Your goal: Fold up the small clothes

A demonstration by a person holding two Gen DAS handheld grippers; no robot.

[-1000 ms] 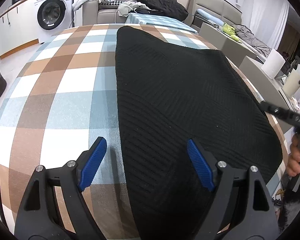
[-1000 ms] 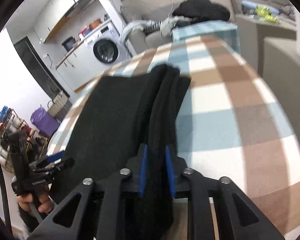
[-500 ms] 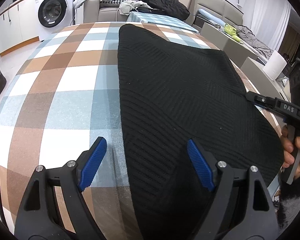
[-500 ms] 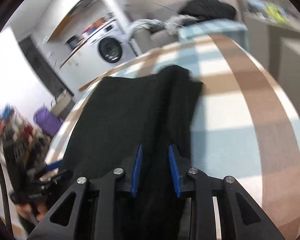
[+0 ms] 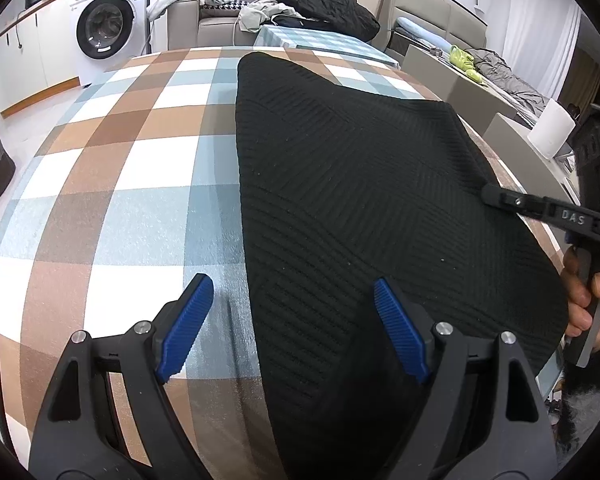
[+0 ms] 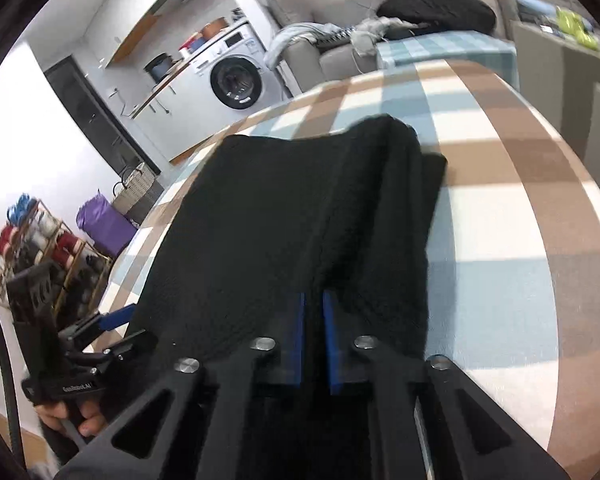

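Your right gripper (image 6: 314,344) has just pinched together on the right edge of the black knit garment (image 5: 360,208), where a moment ago its pads stood slightly apart. Your left gripper (image 5: 296,328) hovers apart over the garment's near left edge. The garment lies flat on the checked tablecloth (image 5: 120,184), so you can likely lift and fold.

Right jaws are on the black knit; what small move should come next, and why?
Probably carry the pinched edge across toward the left gripper. The right gripper has the black knit garment between its nearly closed jaws, while the left hovers open over the other edge.
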